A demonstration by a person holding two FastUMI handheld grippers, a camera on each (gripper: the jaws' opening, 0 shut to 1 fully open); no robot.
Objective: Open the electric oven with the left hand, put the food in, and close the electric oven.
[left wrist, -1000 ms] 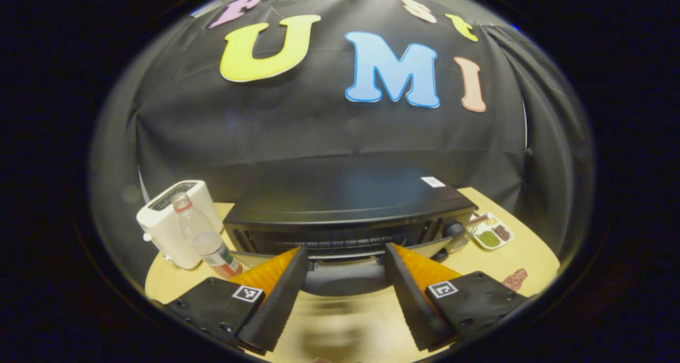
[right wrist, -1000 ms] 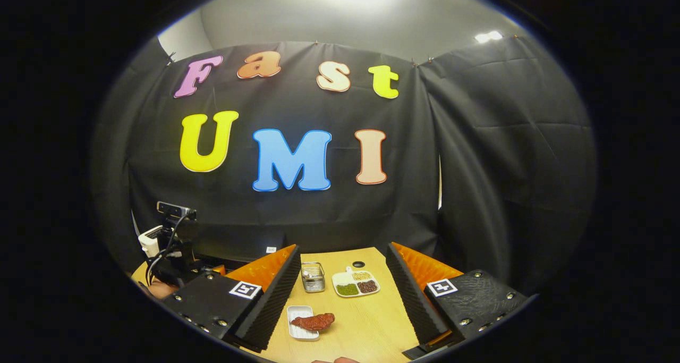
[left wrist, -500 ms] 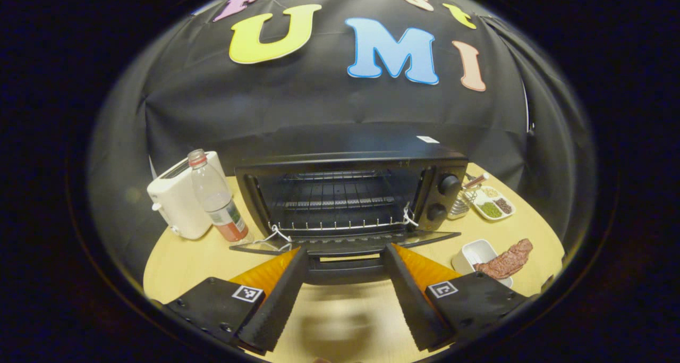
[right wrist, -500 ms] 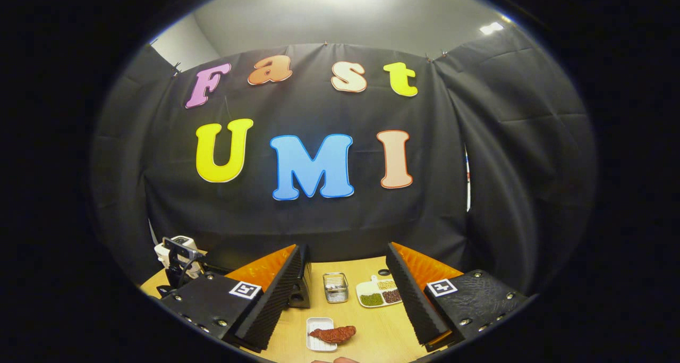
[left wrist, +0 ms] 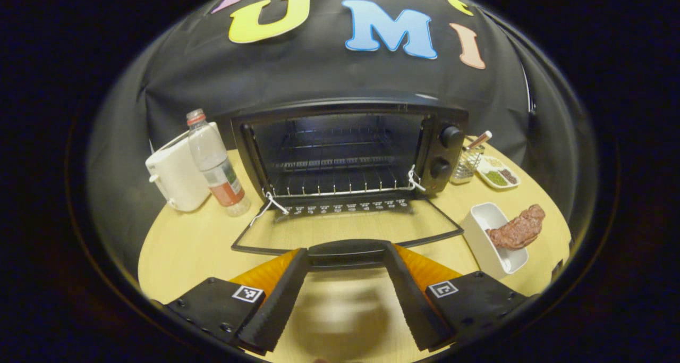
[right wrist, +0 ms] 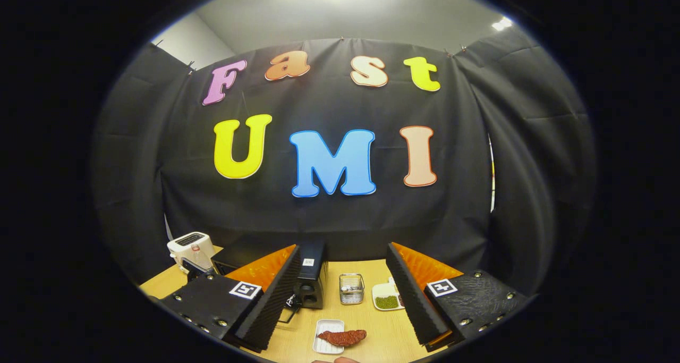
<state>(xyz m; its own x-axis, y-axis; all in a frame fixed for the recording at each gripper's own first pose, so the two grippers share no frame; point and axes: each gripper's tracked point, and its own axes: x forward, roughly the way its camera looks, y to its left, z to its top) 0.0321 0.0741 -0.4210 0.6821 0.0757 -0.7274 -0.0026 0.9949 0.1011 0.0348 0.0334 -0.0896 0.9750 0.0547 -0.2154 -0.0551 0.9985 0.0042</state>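
Note:
The black electric oven (left wrist: 345,108) stands at the back of the table with its glass door (left wrist: 345,227) folded down flat and its wire rack bare. The door handle (left wrist: 329,254) lies between the tips of my left gripper (left wrist: 345,250), whose fingers stand wide apart. A brown piece of meat (left wrist: 518,230) lies across a white dish (left wrist: 481,235) to the right of the door. In the right gripper view the meat (right wrist: 342,336) sits low between the fingers of my right gripper (right wrist: 342,247), which is open, empty and well above the table. The oven (right wrist: 312,283) shows behind its left finger.
A white toaster (left wrist: 178,179) and a plastic bottle (left wrist: 215,163) stand left of the oven. A wire basket (left wrist: 467,163) and a divided plate of beans (left wrist: 499,174) sit to its right. The round wooden table (left wrist: 186,246) ends close behind the door handle.
The oven door has swung from nearly shut down to flat, and my left gripper came down and back with the handle. The right gripper view has shifted, so the oven now shows.

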